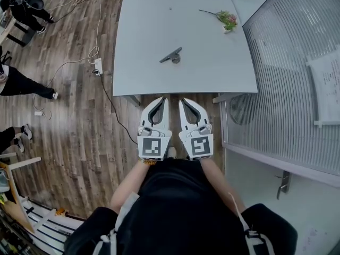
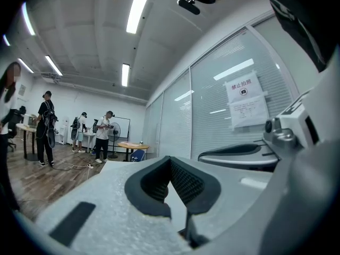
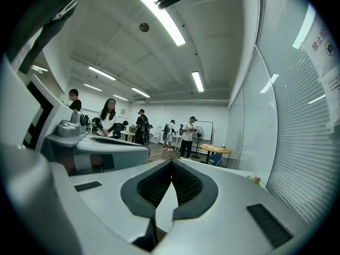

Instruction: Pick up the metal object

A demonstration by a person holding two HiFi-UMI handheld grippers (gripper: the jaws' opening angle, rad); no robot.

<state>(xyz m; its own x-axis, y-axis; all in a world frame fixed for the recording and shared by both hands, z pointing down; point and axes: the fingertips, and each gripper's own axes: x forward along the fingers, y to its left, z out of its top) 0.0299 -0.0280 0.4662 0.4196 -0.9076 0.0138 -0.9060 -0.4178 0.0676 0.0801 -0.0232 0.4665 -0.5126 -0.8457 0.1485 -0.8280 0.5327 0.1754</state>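
While both grippers hang side by side close to the person's chest, over the brown wood-plank floor, the dark grey, elongated metal object lies untouched on the pale grey rectangular desk. It rests slantwise near the middle of the desk, a little toward the near edge, with a small round grey piece just beside its lower end.

The left gripper has its fingers clenched together, tips meeting, with nothing between them; its own view shows the dark ribbed pads closed to a point. The right gripper is likewise clenched on nothing, its pads pressed tip to tip in the right gripper view. Both point toward the desk's near edge and sit well apart from the metal object.

A sprig of pink flowers with green leaves lies near the desk's far right corner. A white power strip with a trailing cable sits on the floor just left of the desk. A frosted, ribbed glass partition runs along the right side.
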